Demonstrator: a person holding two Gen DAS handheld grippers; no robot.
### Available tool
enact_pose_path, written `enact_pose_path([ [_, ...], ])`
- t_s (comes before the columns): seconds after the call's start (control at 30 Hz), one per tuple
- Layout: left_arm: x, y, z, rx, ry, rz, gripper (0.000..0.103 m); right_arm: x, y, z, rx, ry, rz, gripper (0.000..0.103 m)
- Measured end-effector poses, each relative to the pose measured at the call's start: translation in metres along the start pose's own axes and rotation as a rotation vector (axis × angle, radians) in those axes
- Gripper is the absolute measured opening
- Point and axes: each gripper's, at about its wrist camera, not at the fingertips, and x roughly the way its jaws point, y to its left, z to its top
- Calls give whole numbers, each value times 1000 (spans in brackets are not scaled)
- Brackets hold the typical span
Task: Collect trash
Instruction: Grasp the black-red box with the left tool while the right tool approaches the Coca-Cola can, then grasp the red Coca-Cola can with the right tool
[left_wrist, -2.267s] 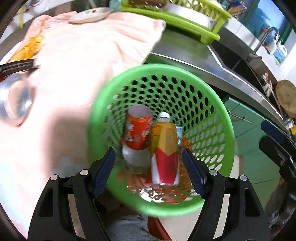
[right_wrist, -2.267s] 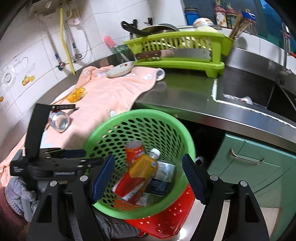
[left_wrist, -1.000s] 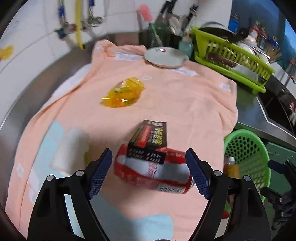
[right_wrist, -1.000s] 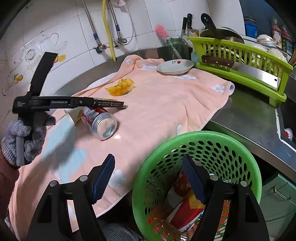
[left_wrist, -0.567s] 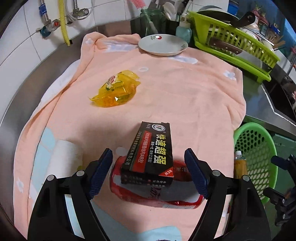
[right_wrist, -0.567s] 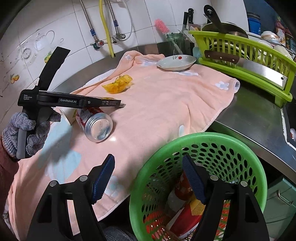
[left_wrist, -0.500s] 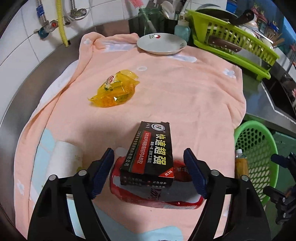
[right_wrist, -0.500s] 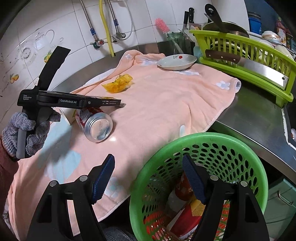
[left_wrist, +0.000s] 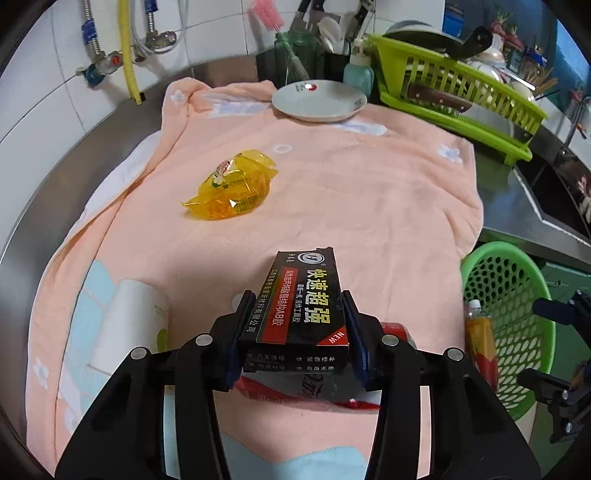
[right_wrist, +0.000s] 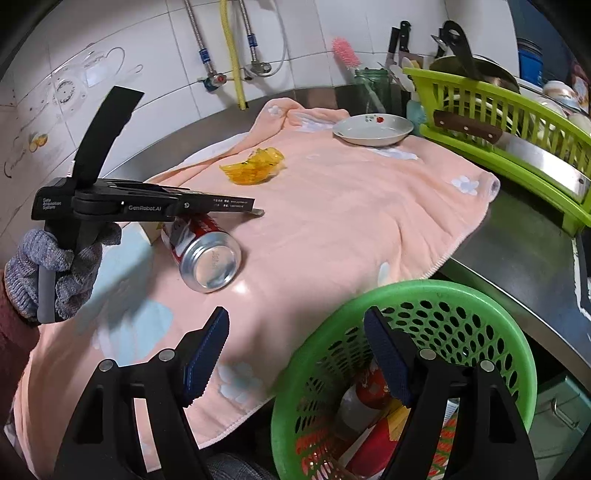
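Note:
A black box with yellow lettering (left_wrist: 303, 306) lies on top of a red drink can (left_wrist: 391, 332) on the peach towel (left_wrist: 351, 192). My left gripper (left_wrist: 297, 299) has its jaws closing around the box, and both pads press on its long sides. The right wrist view shows the box edge-on (right_wrist: 229, 205) in the left gripper (right_wrist: 255, 210), above the can (right_wrist: 207, 254). My right gripper (right_wrist: 295, 347) is open with nothing in it, over the towel's front edge beside the green basket (right_wrist: 406, 291), which holds bottles and a can.
A crumpled yellow wrapper (left_wrist: 231, 195) and a white paper cup (left_wrist: 129, 325) lie on the towel. A white plate (left_wrist: 319, 101) sits at the back, with a green dish rack (left_wrist: 461, 96) and a cleaver to its right. The basket (left_wrist: 480, 254) hangs off the counter's right edge.
The left jaws have narrowed from wide apart onto the sides of the black box. The right gripper has drifted slightly sideways and stayed open.

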Motion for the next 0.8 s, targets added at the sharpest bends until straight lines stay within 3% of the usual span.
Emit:
enact_pose_path([
  [0.4,-65,34,-22,-113,-139,-15,45,23,40,27,-151,41,69,78],
  [0.8,-134,77,-86,-237,-246,33,45,77,102,57,-400,130,104,79],
])
